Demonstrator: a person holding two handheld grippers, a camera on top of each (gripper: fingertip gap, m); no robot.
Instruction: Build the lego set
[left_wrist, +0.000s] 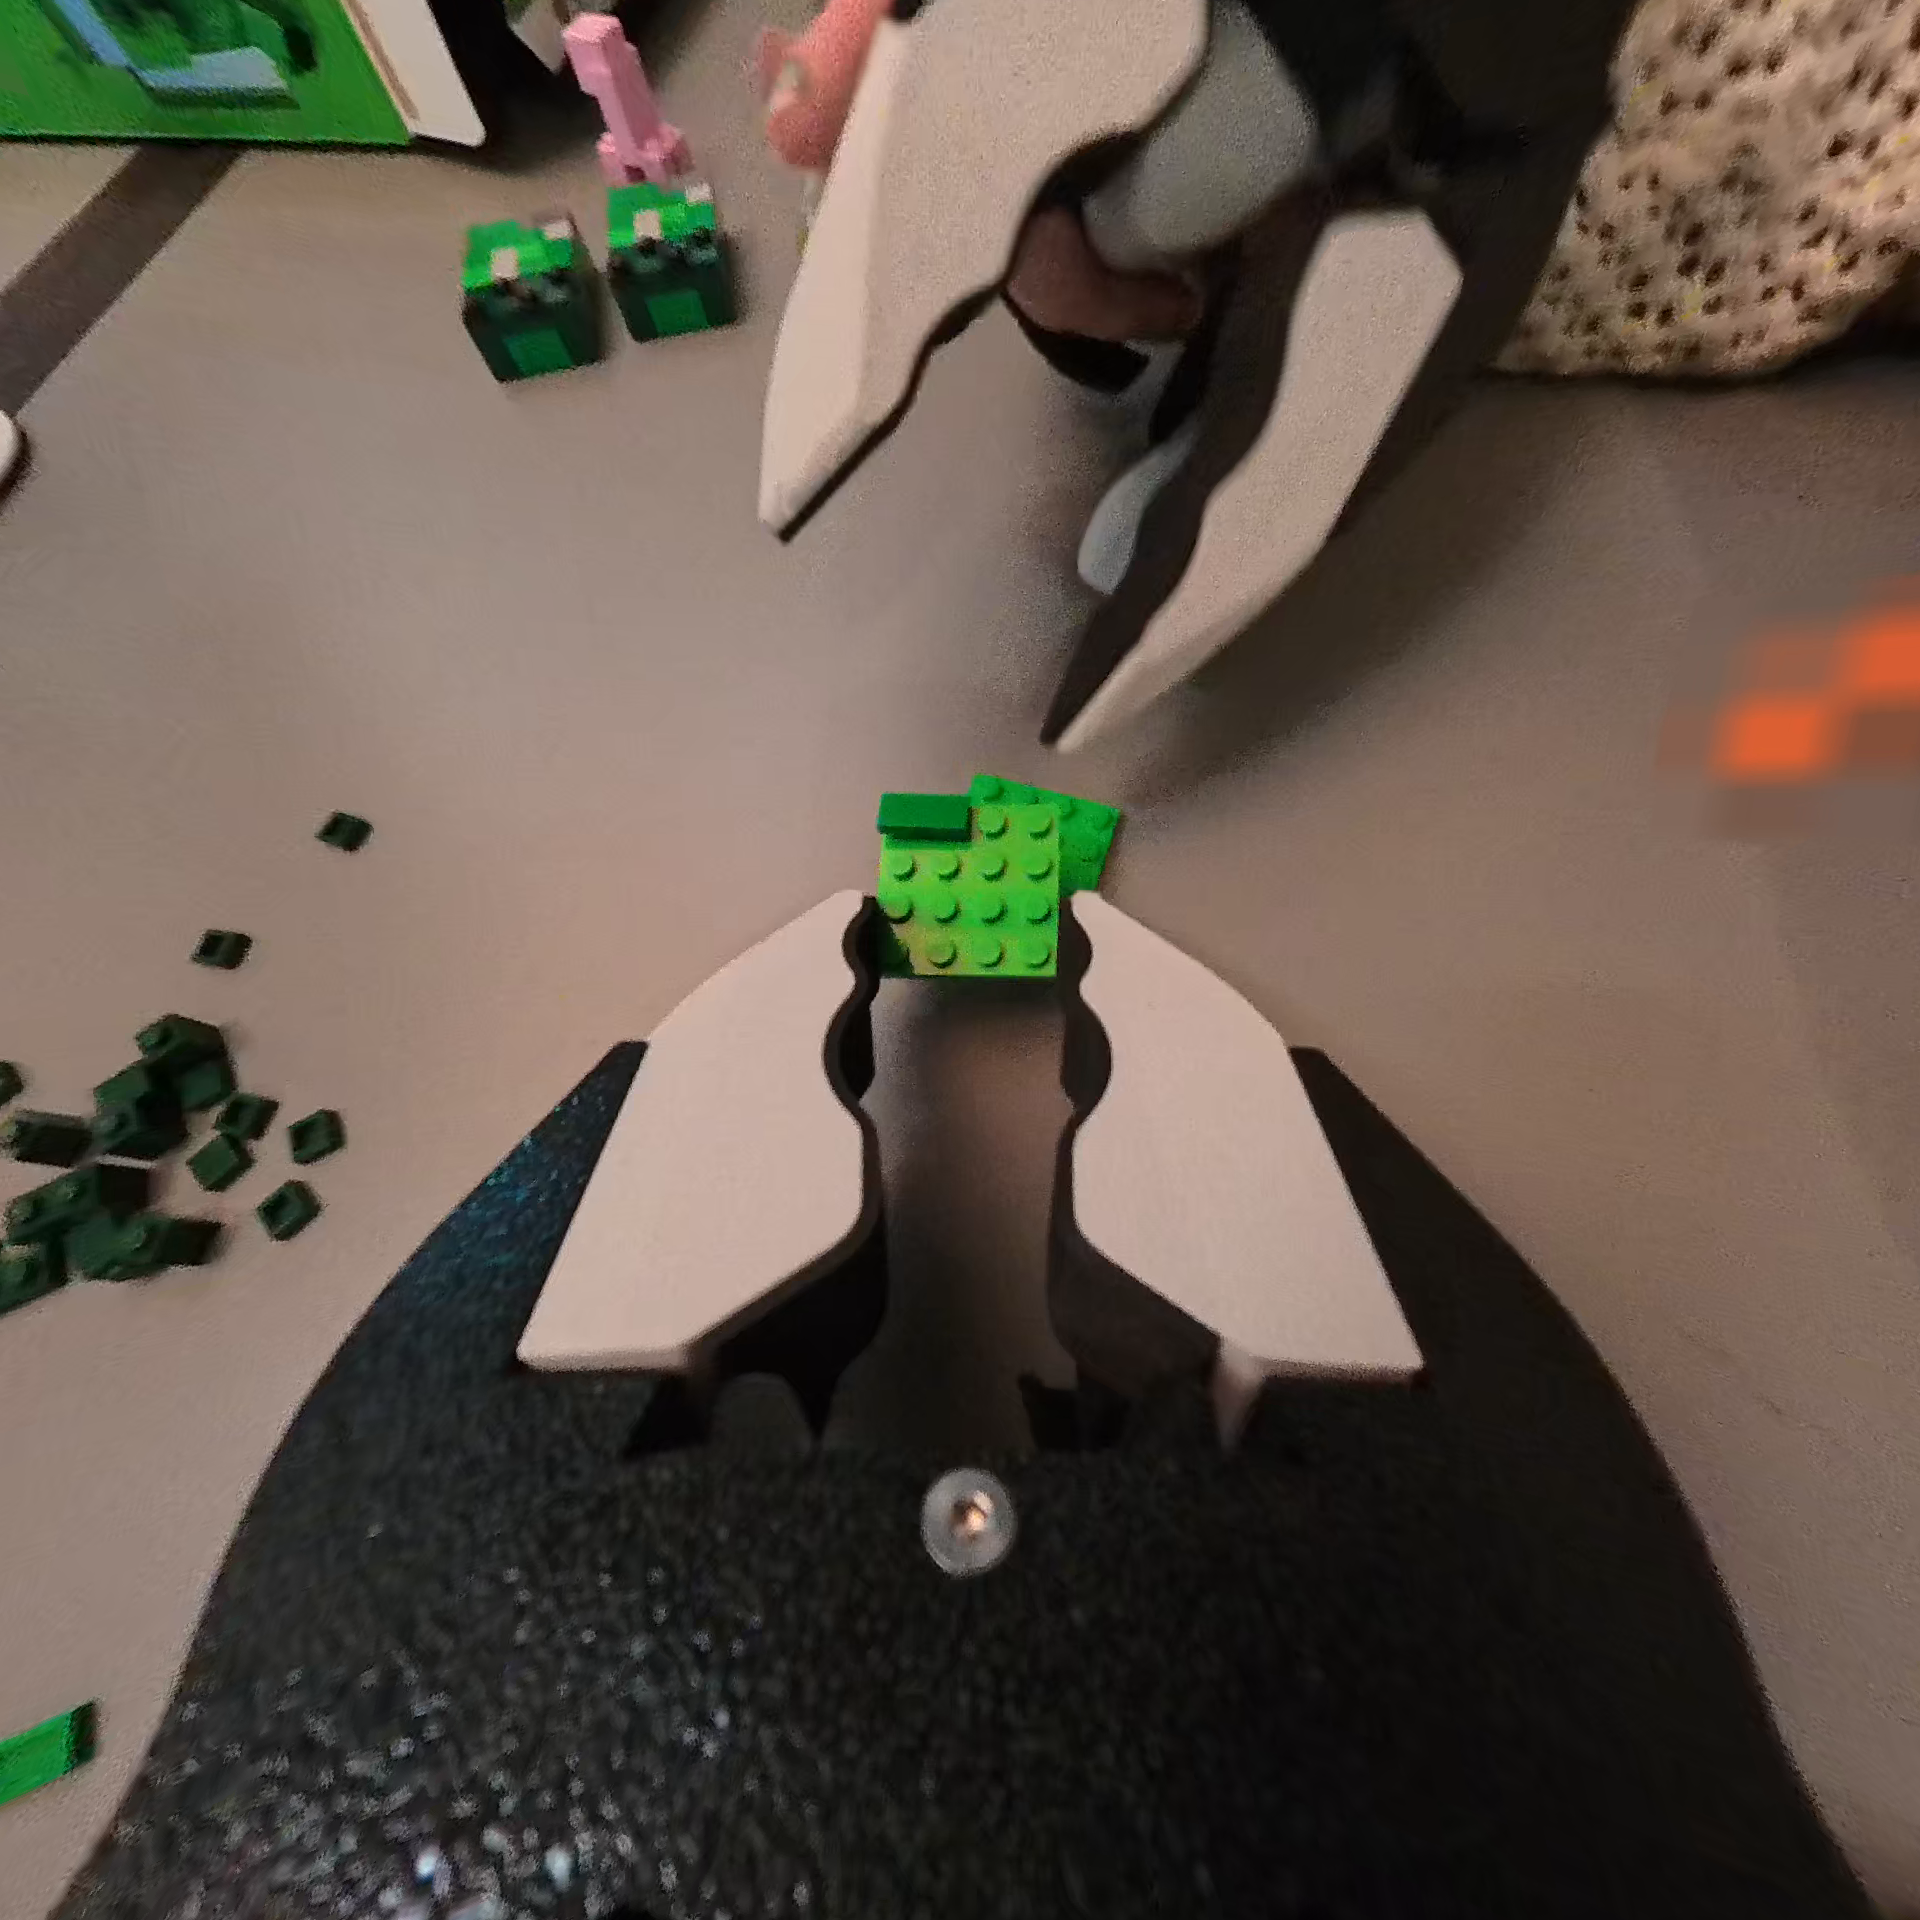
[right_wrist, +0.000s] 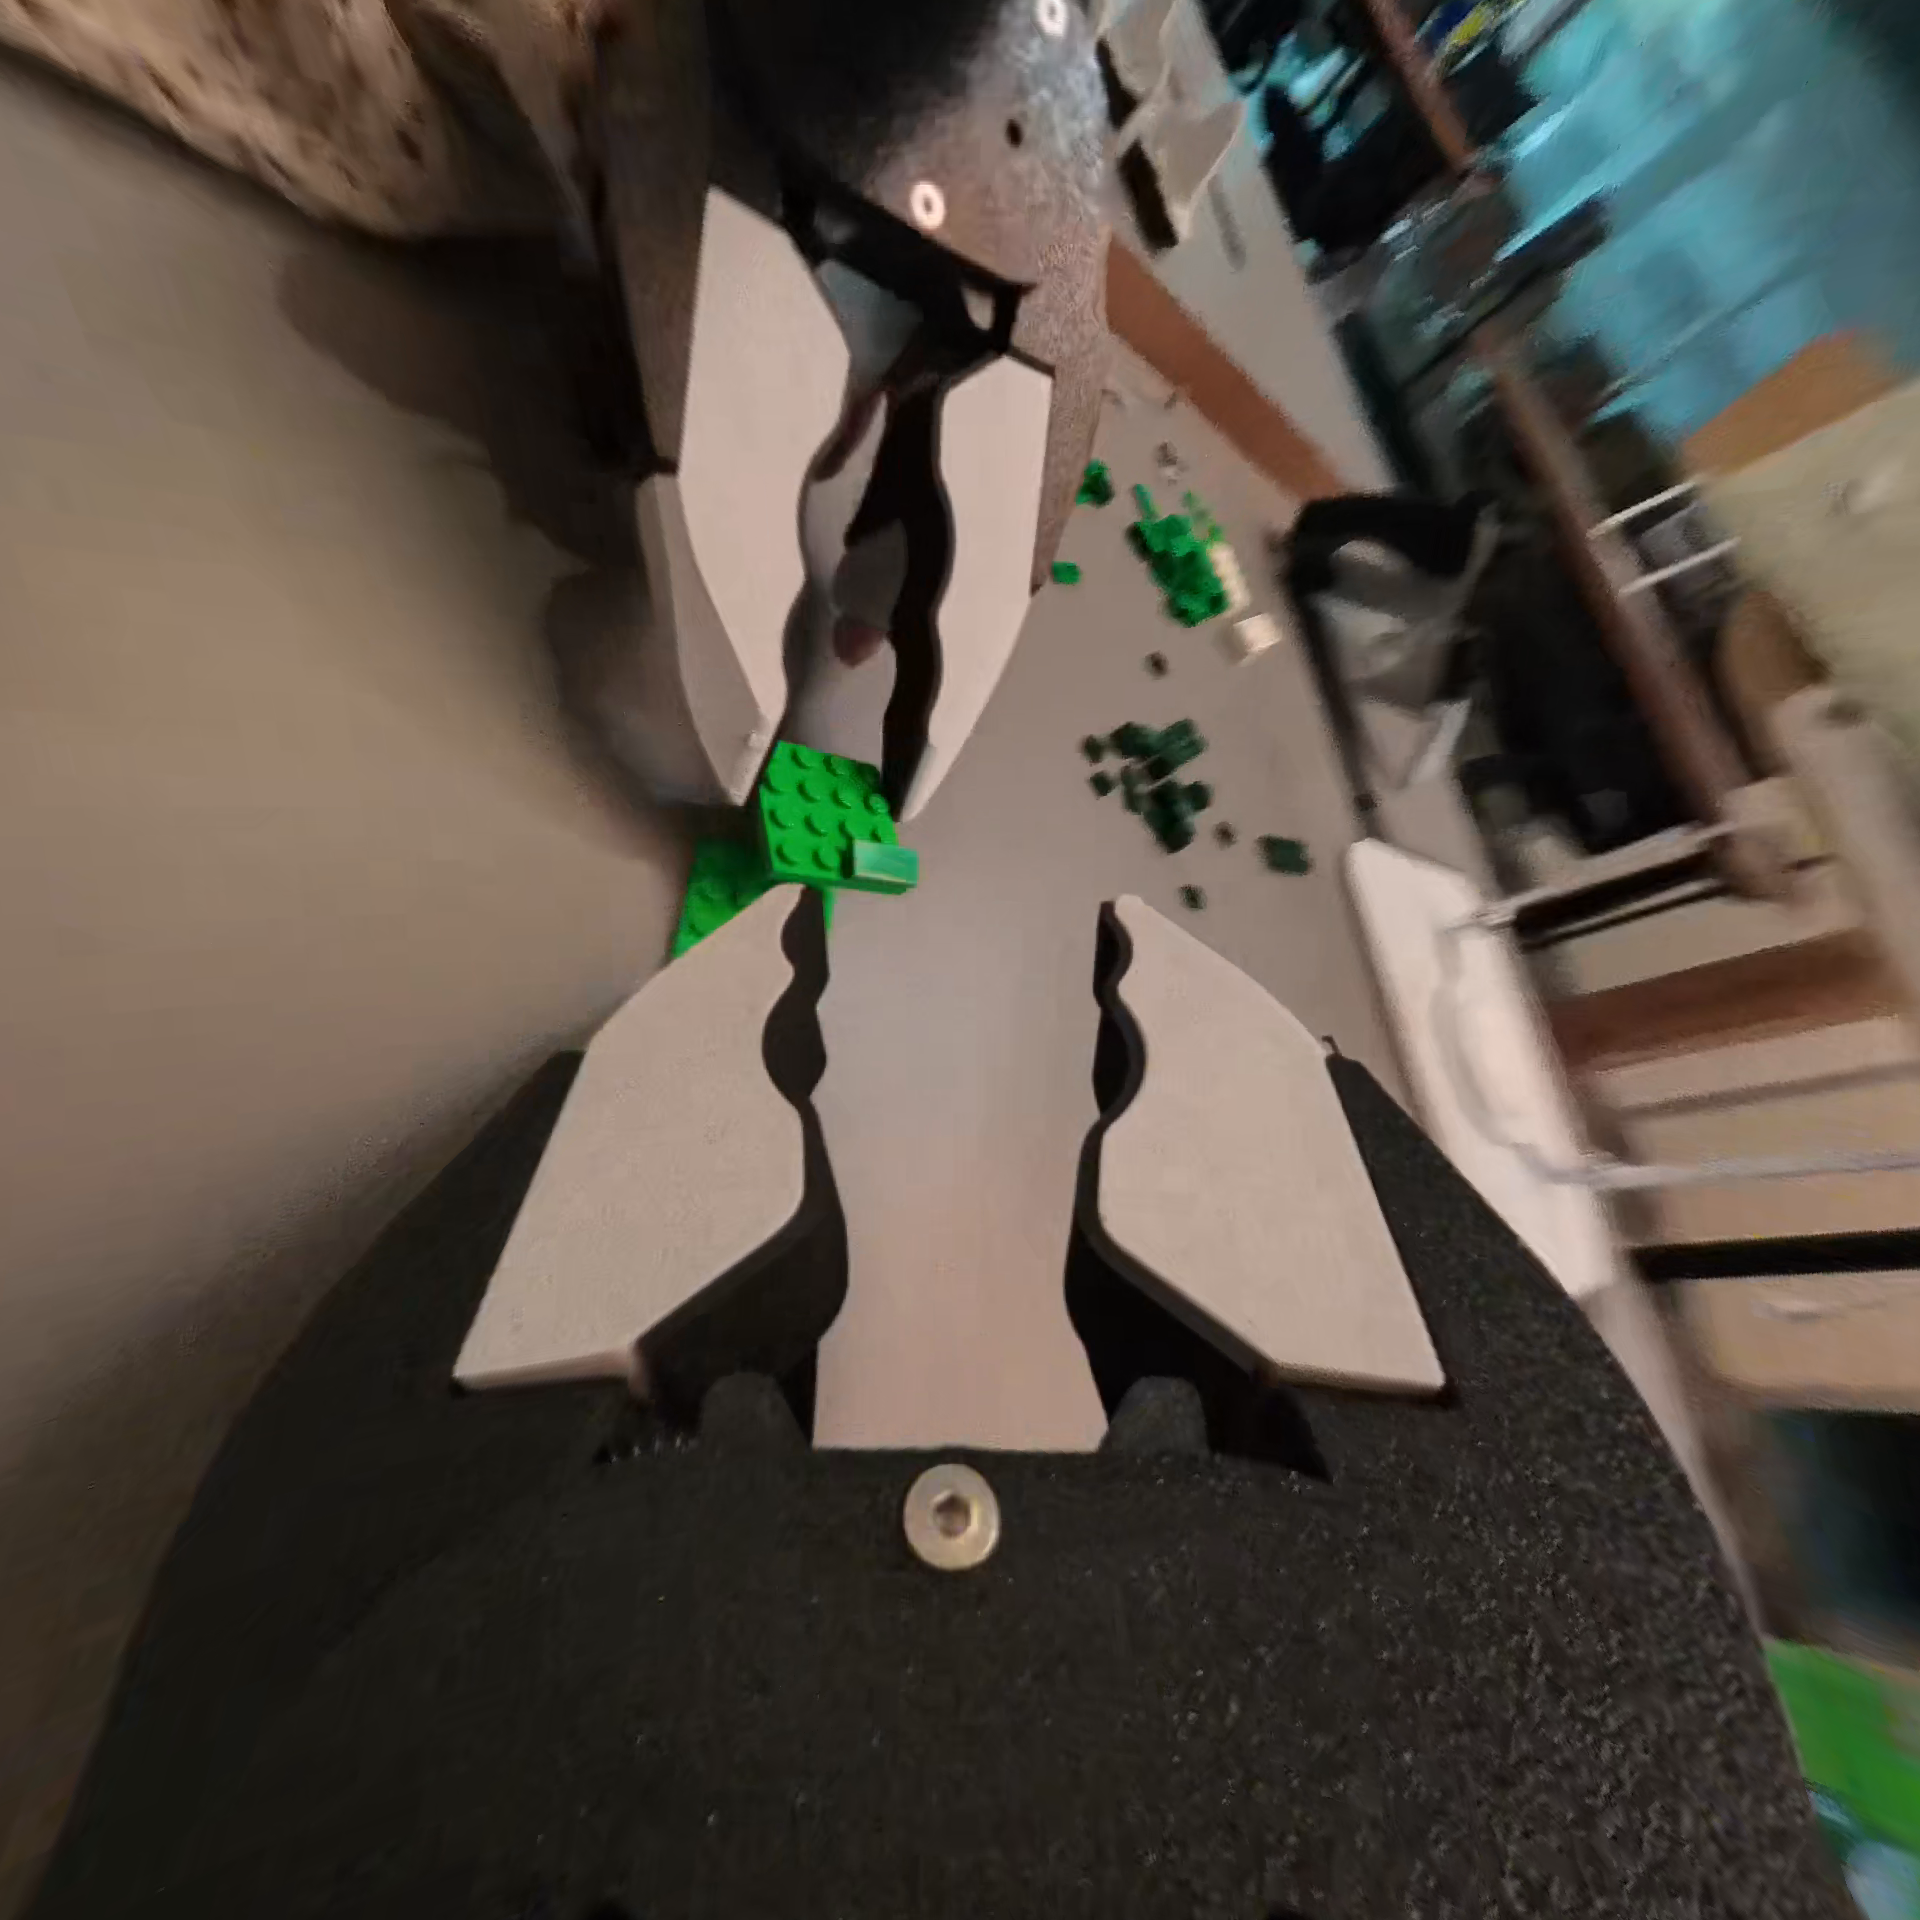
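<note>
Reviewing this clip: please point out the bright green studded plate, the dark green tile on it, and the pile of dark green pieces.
bright green studded plate (left_wrist: 971, 904), left wrist view, studded top face.
dark green tile (left_wrist: 923, 814), left wrist view, smooth top.
pile of dark green pieces (left_wrist: 114, 1164), left wrist view, middle of the heap.

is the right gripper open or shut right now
Open. In its own view the right gripper shows bare table between its spread fingers, holding nothing; the bright green plate sits ahead in the left gripper.
</note>
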